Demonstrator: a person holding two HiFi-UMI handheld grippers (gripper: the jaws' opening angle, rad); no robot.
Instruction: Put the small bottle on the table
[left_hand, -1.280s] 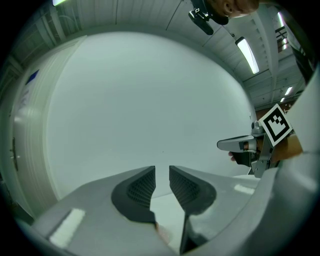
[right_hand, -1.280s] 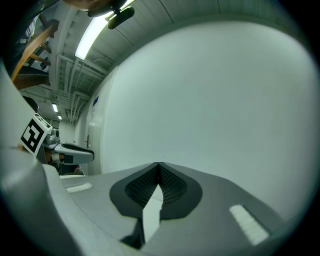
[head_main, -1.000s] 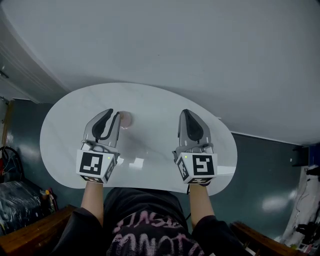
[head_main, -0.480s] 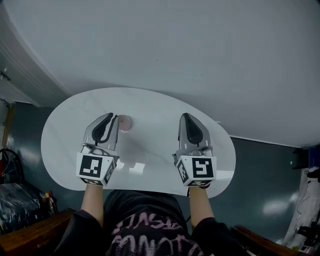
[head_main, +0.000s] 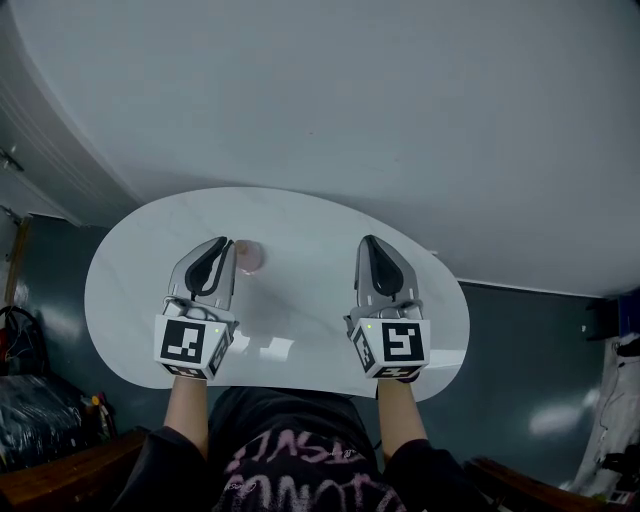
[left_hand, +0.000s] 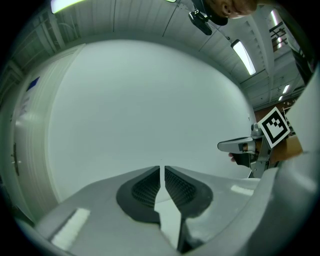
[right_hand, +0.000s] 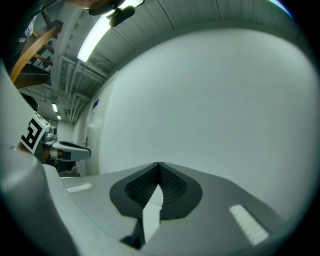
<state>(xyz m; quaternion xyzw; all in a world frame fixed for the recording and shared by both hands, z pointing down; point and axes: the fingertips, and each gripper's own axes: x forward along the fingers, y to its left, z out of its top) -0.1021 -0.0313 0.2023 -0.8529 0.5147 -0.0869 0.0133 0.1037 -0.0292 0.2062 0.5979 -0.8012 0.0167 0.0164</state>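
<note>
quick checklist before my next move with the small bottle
1. Left hand-held gripper empty: ok, jaws all but together, nothing between.
2. Right hand-held gripper empty: ok, jaws together.
3. Small bottle on the table: ok, beside the left hand-held gripper's tip.
4. Bottle well in from the table edge: ok.
5. Bottle clear of the left hand-held gripper: cannot tell, they look very close.
6. Bottle upright: cannot tell from above.

Pale wall (head_main: 400, 100), dark floor (head_main: 520, 370).
</note>
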